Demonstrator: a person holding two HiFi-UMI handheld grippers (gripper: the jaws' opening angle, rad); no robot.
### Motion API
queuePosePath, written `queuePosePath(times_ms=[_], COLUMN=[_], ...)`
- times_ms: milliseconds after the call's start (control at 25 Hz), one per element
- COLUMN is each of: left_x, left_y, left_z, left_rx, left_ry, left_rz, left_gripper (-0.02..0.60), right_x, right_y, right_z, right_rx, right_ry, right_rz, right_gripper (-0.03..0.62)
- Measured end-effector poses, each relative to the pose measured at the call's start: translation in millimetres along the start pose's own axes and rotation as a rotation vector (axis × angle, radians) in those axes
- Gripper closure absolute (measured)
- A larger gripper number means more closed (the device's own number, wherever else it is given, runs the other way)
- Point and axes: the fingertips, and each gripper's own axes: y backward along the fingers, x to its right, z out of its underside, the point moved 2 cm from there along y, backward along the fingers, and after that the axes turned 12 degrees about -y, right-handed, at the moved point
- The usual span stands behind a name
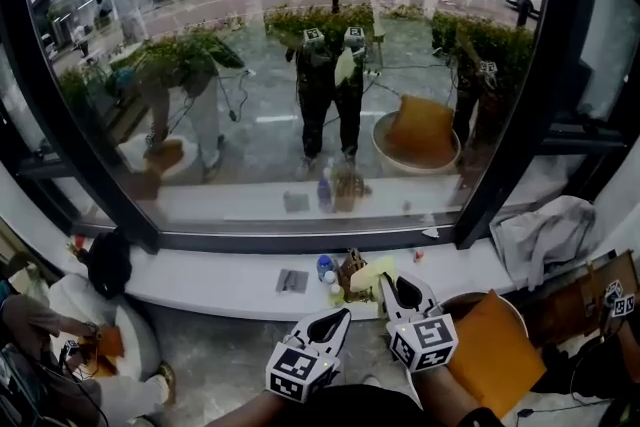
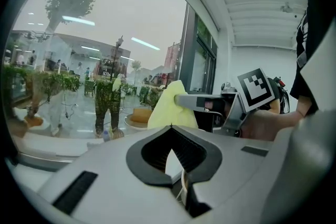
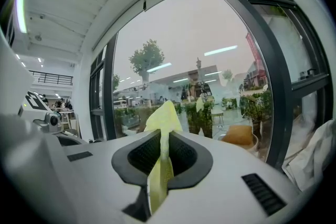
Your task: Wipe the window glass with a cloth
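My right gripper [image 1: 392,281] is pinching the yellow cloth [image 3: 164,118] tight. The cloth sticks up near the bottom of the window glass [image 1: 280,105]. My left gripper [image 1: 340,317] is a bit further back from the glass, with its jaws closed on nothing.

I take this for a lounge or lobby in a commercial building: tall, dark-framed window glass [image 1: 280,65] facing a street with hedges [image 1: 320,18], a long white sill [image 1: 220,280], a round seat's orange cushion [image 1: 495,355] (a person [image 1: 40,320] sits low at left), and an upper-level railing [image 3: 51,78].
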Motion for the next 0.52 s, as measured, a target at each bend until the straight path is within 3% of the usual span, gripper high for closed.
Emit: queuePosePath(times_ms=[520], left_x=[-4.1], left_y=[5.7], left_z=[-4.7], left_rx=[-0.006], left_ry=[-0.003], left_rz=[-0.002], left_gripper=[0.574], right_x=[-1.2], right_y=[4.5], right_z=[-0.8], right_rx=[0.018], right_ry=[-0.024], right_rz=[0.02], right_gripper=[0.542])
